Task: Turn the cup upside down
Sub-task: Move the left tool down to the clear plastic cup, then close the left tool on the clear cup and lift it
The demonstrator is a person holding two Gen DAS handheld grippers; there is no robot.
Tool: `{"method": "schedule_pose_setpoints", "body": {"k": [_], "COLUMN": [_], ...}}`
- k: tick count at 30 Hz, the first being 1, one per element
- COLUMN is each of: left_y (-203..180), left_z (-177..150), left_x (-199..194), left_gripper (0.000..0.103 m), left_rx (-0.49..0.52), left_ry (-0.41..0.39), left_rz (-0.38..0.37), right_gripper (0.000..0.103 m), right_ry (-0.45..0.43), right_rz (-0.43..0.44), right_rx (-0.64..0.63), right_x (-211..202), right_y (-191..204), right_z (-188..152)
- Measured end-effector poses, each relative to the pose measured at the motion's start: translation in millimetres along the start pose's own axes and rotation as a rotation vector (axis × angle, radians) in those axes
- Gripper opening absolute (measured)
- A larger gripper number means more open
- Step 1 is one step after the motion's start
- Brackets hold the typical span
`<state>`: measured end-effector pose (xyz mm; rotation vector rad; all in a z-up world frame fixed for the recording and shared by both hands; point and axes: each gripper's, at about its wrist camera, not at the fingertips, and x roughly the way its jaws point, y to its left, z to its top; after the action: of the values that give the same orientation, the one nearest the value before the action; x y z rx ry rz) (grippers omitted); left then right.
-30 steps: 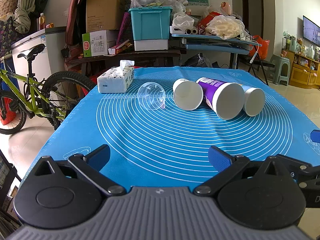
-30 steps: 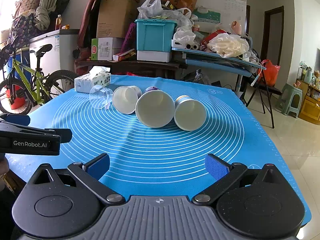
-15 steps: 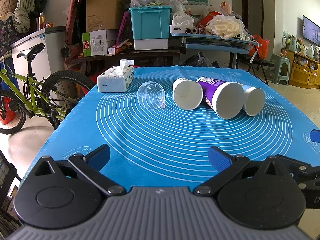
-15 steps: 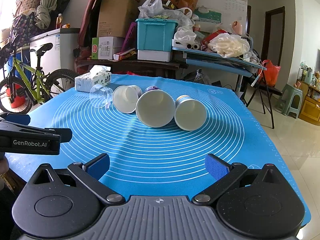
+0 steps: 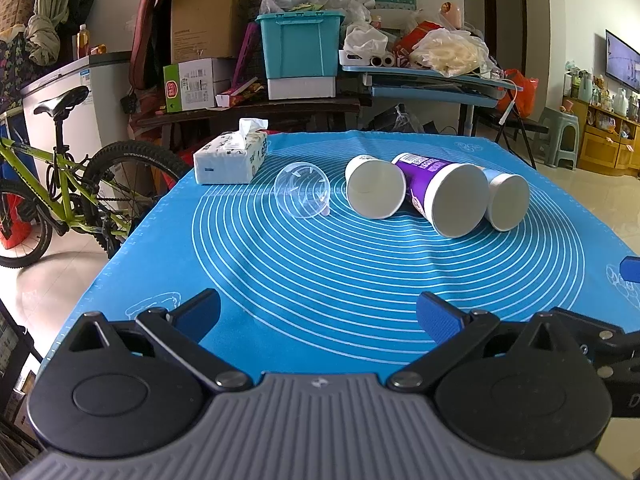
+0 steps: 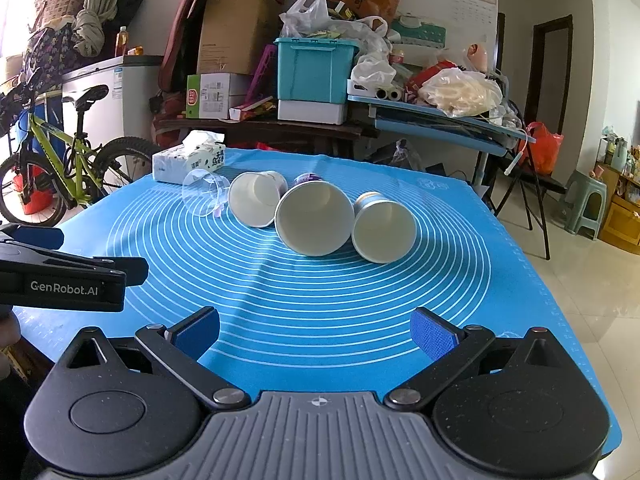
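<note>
Several cups lie on their sides in a row on the blue mat (image 5: 360,272), mouths toward me: a clear plastic cup (image 5: 303,189), a white paper cup (image 5: 375,187), a tall purple cup (image 5: 442,194) and a small white cup (image 5: 506,202). In the right wrist view they are the clear cup (image 6: 201,193), white cup (image 6: 256,199), purple cup (image 6: 314,218) and small cup (image 6: 382,227). My left gripper (image 5: 318,314) is open and empty at the mat's near edge. My right gripper (image 6: 316,330) is open and empty, also short of the cups.
A tissue box (image 5: 231,157) sits at the mat's far left corner. A bicycle (image 5: 60,184) stands left of the table. Cluttered shelves and a teal bin (image 5: 300,46) are behind. The left gripper's side (image 6: 68,276) shows in the right wrist view.
</note>
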<state>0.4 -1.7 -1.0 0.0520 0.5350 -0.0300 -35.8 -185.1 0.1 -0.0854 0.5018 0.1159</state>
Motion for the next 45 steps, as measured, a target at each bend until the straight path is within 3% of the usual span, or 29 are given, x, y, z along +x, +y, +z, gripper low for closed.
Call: {"method": "schedule_pose_setpoints", "body": {"k": [7,13,16,23,29,34,35,36,37,41,45], "left_y": [6.3,18.6,25.9,27.7,31.4,35.8,36.8,37.5,36.9,39.6,35.6], "left_z": [7.8,45.6,71.6,116.6,122.9,120.3,119.0,117.6,118.9,120.0,123.7], "left_x": [-0.3,13.5,35.4,103.9,160.7,183.5,185.3,186.8,190.9,191.9,188.9], "left_gripper": [0.102,0.102,0.102,0.102,0.102,0.101,0.097,0.085,0.079,0.062,0.059], "left_rx": [-0.015,-0.034,-0.043,0.008,-0.007,-0.053,-0.06,-0.064,-0.066,-0.126,-0.102], "left_ry": [0.004,0.003,0.008,0.024,0.129,0.193,0.202,0.213,0.23,0.253,0.254], "left_rz": [-0.005,0.008,-0.02,0.03,0.006,-0.01,-0.016,-0.017,-0.015,-0.053,-0.078], "right_gripper": [0.103,0.103,0.103,0.103,0.103,0.103,0.103,0.103,0.103,0.103,0.103], "right_ry": [-0.017,-0.05,-0.061,-0.061,-0.047,-0.026,-0.022,-0.019,-0.018,-0.017,-0.018], "right_rz": [0.006,0.006,0.003,0.003,0.0,-0.006,-0.006,-0.006,-0.007,-0.006,-0.011], "right_rx": [0.003,0.019,0.026,0.049,0.069,0.066,0.066,0.065,0.064,0.065,0.058], "right_x": [-1.9,3.3,10.0,28.6,46.0,57.6,59.1,60.1,60.5,60.7,59.3], "right_y": [-1.6,-9.0,-12.1,-26.8,-37.3,-41.6,-41.9,-41.9,-42.2,-41.4,-39.5], "right_z": [7.4,29.0,38.0,47.7,49.2,46.7,46.6,46.3,45.2,44.6,43.5]}}
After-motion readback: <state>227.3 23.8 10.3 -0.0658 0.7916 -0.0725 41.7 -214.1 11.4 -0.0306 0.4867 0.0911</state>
